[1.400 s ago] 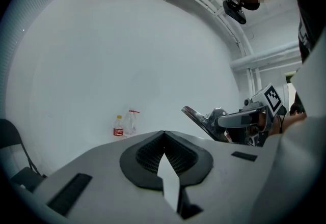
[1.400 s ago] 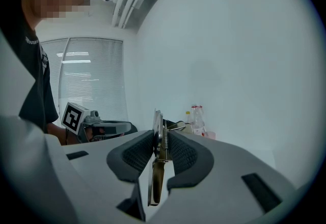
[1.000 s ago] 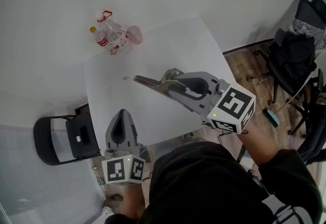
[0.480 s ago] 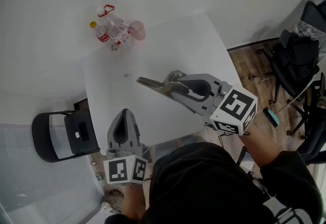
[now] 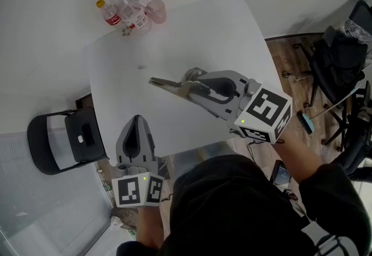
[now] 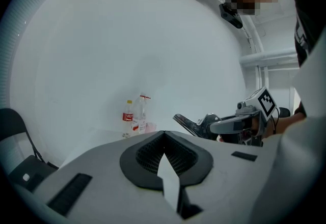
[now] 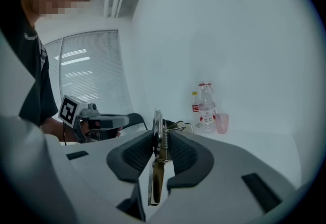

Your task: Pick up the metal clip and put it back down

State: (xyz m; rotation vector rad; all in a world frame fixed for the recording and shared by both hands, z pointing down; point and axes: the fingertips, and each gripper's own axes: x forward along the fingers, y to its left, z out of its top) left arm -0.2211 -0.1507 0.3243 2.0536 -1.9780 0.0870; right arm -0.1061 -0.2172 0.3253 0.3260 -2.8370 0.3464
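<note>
Head view: the clip [image 5: 170, 85] hangs in the air over the middle of the table [image 5: 200, 22], so I'd say it has been lifted and is yet to be set back down. The right gripper [image 5: 195, 81] is clamped on its spring end, jaws partly apart around the metal, and the clip's nose sticks out to the left. The left gripper [image 5: 137, 122] waits at the near edge with its jaws together, empty. Bottles [image 5: 123, 11] and a cup [image 5: 156, 11] stand at the far left corner.

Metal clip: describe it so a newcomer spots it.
Find the white table, then the right tool held over its near half. The metal clip is clamped in that tool, sticking out past the tips: the only shiny silver, spring-loaded piece, unlike the bottles at the far corner.
</note>
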